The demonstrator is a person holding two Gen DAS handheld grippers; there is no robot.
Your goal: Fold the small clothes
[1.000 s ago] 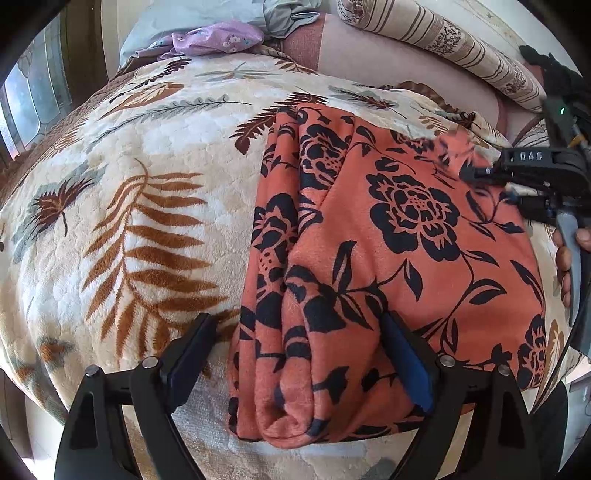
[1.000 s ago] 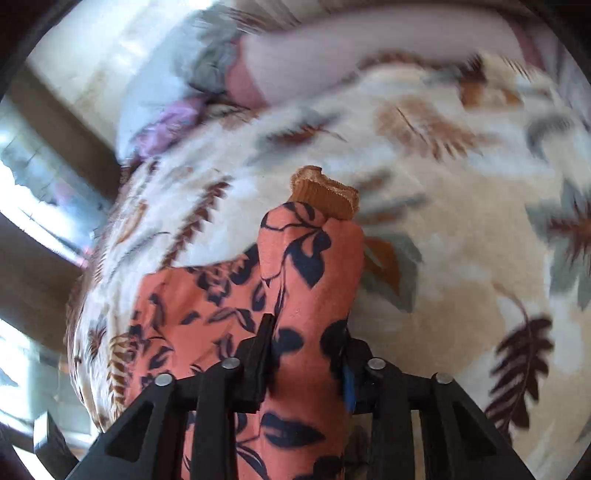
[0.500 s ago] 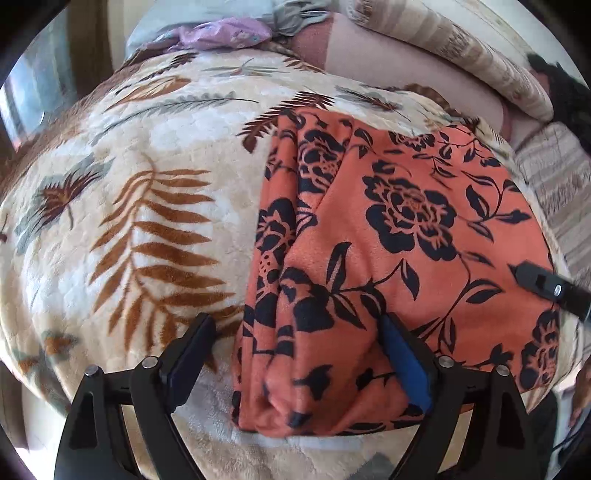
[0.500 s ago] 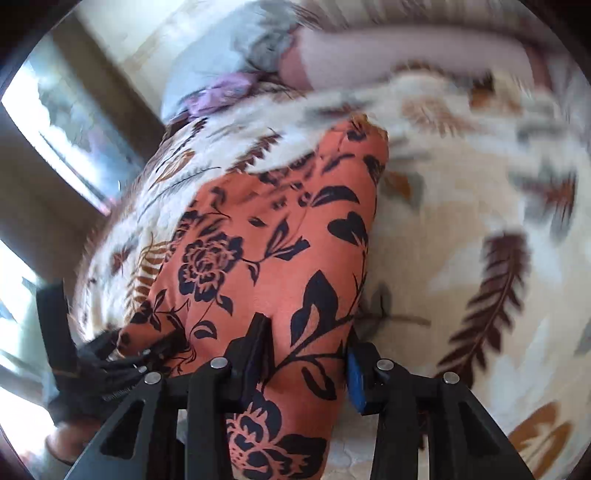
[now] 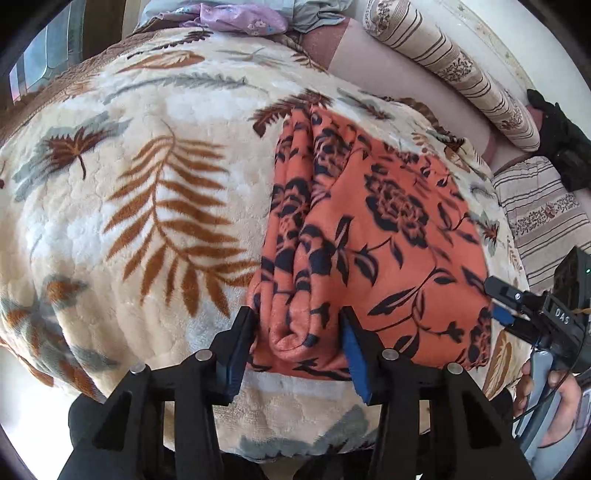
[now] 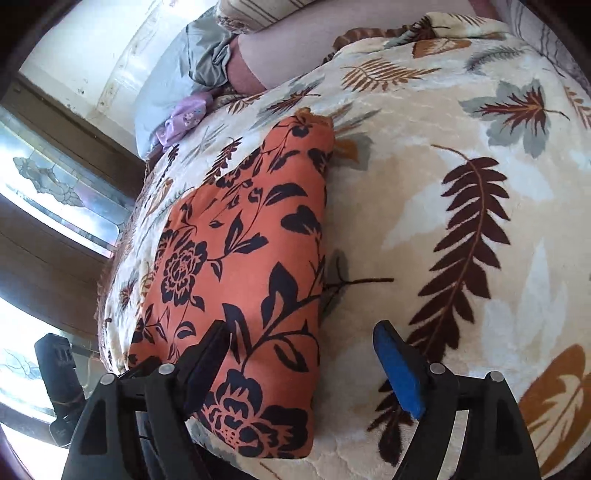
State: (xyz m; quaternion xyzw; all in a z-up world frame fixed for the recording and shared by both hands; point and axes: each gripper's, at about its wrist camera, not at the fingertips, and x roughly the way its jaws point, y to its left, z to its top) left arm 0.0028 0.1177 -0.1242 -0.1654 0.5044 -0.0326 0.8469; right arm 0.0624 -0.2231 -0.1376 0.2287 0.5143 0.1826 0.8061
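I see an orange garment (image 5: 388, 236) printed with dark navy flowers and leafy stems. Under it, the cream blanket (image 5: 129, 206) carries rust-brown fern fronds and grey-blue leaves. At the far edge I make out a lilac flowered cloth (image 5: 240, 22) and a beige cushion (image 5: 454, 70) with brown stripes.

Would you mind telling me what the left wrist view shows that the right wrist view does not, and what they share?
Only the left wrist view shows the left gripper closing around the garment's bunched near-left edge, the striped bolster, and the right gripper from outside at the garment's right edge.

Only the right wrist view shows the right gripper's jaws open, one on the cloth, one over the blanket, plus the window.

Both show the orange floral garment folded on the leaf-patterned blanket, and the purple cloth at the far end.
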